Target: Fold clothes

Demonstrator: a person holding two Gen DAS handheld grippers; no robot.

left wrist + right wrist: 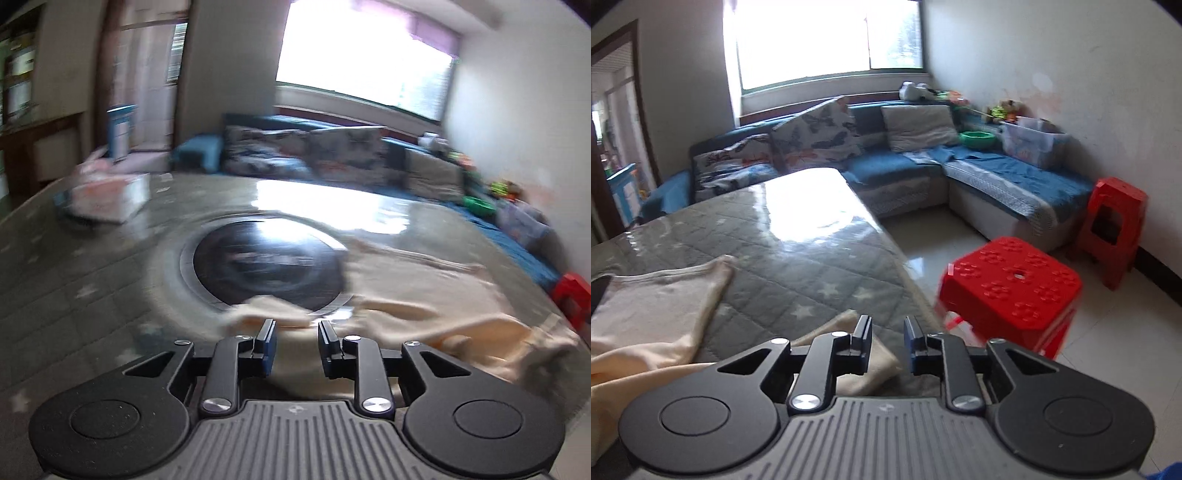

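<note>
Lying crumpled across the grey quilted table (812,258), the cream garment (424,295) fills the lower right of the left view. Both the left gripper (297,328) and right gripper (887,325) hold their jaws slightly apart over cloth edges, pinching nothing. Red stool (1012,284) stands at right.
</note>
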